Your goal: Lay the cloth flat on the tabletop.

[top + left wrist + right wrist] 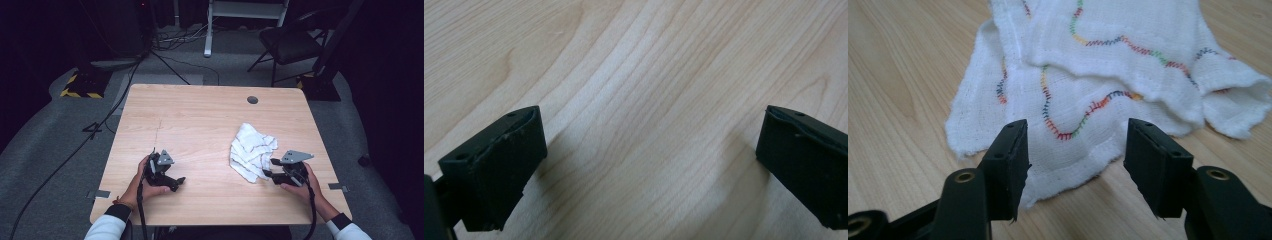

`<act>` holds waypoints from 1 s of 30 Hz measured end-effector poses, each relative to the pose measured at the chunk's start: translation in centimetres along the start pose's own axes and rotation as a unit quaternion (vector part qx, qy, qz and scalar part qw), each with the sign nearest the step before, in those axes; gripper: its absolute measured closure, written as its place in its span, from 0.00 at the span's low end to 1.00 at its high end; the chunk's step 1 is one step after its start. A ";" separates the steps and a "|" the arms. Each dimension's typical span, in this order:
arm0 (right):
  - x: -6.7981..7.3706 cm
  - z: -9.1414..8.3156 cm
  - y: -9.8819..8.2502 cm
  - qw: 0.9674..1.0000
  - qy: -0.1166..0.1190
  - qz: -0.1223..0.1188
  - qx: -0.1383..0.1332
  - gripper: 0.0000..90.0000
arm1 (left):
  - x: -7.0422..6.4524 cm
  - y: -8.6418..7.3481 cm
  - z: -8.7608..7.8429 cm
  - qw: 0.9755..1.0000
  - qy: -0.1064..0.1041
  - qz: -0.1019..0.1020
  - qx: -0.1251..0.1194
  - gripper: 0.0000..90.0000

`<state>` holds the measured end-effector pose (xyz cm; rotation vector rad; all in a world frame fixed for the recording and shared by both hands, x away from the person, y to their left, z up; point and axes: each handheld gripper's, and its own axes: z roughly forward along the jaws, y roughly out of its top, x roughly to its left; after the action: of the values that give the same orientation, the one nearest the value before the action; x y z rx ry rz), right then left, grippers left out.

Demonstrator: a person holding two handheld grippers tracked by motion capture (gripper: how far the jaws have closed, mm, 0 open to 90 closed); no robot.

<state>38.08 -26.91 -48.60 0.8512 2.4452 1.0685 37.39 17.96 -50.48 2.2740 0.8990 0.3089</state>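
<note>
Both claws gape: right claw point(268, 168) straddles the crumpled cloth point(251, 150) edge, its length running away; left claw point(176, 183) empty.

The table point(200, 125) is pale wood or a wood-look laminate, smooth, with a soft sheen and clear grain lines. The cloth point(1108, 75) is white woven fabric, matt and slightly fuzzy, with a fine gauze-like weave, frayed soft edges and wavy stitching in many-coloured thread. The right gripper point(1075, 150) has black matt jaws, plastic or rubber by the look, with dull, faintly scuffed faces. The left gripper point(649, 160) has the same matt black jaws, speckled with dust. The floor point(45, 150) is grey carpet, rough and matt.
</note>
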 end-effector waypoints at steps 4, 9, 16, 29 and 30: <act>0.3 0.8 -0.5 1.000 0.010 -0.009 0.014 0.51 | -0.3 0.8 0.7 1.000 0.002 -0.001 0.002 0.00; 0.0 0.6 -0.8 1.000 0.019 -0.007 0.015 0.59 | -0.6 2.0 1.3 1.000 0.011 -0.007 0.018 0.00; -1.8 -0.5 -1.7 1.000 -0.006 0.014 0.028 0.54 | -2.0 4.1 2.4 1.000 -0.018 0.016 0.012 0.23; -4.9 -2.0 -3.0 0.991 -0.089 0.083 0.047 0.49 | -7.5 12.0 5.6 0.991 -0.074 0.098 -0.055 0.22; -4.9 -2.0 -3.0 0.991 -0.089 0.083 0.046 0.49 | -8.0 12.6 6.0 0.990 -0.077 0.105 -0.056 0.23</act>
<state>39.63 -32.78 -49.18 1.1453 2.3223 0.8952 40.71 2.71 -46.51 2.2552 0.5518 0.2632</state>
